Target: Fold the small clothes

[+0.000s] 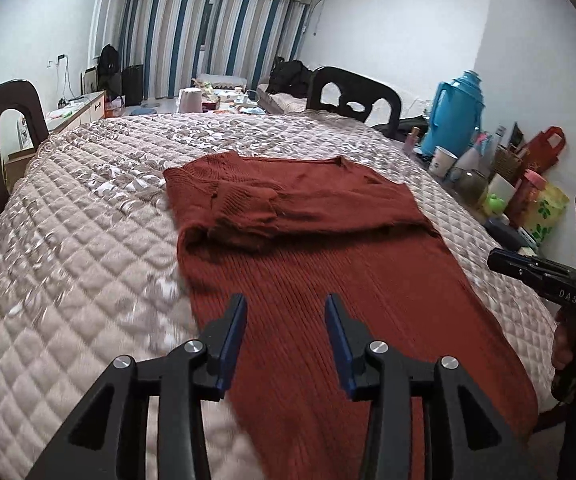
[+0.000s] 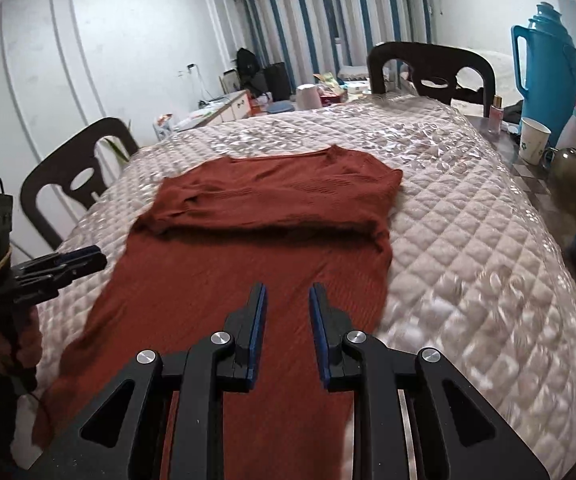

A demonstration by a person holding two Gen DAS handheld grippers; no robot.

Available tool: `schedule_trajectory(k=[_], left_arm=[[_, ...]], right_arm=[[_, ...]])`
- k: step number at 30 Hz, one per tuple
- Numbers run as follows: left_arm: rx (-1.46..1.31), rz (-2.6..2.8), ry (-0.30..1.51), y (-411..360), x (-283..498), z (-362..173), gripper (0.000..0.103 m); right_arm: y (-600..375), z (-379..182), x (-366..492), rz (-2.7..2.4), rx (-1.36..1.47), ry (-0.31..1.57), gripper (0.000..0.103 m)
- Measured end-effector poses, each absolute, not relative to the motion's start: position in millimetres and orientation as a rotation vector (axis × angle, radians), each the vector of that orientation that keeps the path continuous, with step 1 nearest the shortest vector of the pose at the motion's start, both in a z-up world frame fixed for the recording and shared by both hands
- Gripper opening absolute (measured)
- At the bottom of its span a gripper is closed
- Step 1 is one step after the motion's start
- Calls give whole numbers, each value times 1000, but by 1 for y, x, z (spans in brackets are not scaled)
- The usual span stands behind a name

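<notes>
Beside blue thermos [image 1: 452,114], paper cup [image 1: 441,161]

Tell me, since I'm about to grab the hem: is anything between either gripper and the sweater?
Nothing visible. The left gripper and right gripper, both open, hang just above the red sweater, with only air between.

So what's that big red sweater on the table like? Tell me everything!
The red sweater is rust-red ribbed knit that looks soft. It lies flat on the quilted cover, neckline at the far end, hem nearest the cameras. Both sleeves are folded in across the chest, making a thicker band there. The long body below is spread out smooth. Only the cover touches it; the left gripper and right gripper are open above the hem end.
</notes>
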State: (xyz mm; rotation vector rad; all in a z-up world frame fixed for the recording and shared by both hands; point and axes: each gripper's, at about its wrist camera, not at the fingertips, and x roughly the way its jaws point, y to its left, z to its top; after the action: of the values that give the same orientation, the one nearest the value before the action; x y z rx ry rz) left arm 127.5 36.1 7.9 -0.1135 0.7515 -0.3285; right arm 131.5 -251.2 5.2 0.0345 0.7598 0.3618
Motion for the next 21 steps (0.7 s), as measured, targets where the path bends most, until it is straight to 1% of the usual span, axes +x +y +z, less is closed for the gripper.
schedule_trajectory(k=[5, 8, 14, 21], left_arm=[[-112, -333, 724, 43, 88, 11, 45], [-100, -332, 709, 46, 67, 8, 48], [-93, -325, 700, 57, 33, -1, 48], [-121, -328, 713, 68, 10, -17, 48]], right_arm=[[-248, 14, 90, 377, 36, 716, 22], [-246, 13, 71, 379, 34, 702, 22], [-237, -9, 42, 372, 35, 732, 22], [-233, -33, 20, 343, 42, 769, 22]])
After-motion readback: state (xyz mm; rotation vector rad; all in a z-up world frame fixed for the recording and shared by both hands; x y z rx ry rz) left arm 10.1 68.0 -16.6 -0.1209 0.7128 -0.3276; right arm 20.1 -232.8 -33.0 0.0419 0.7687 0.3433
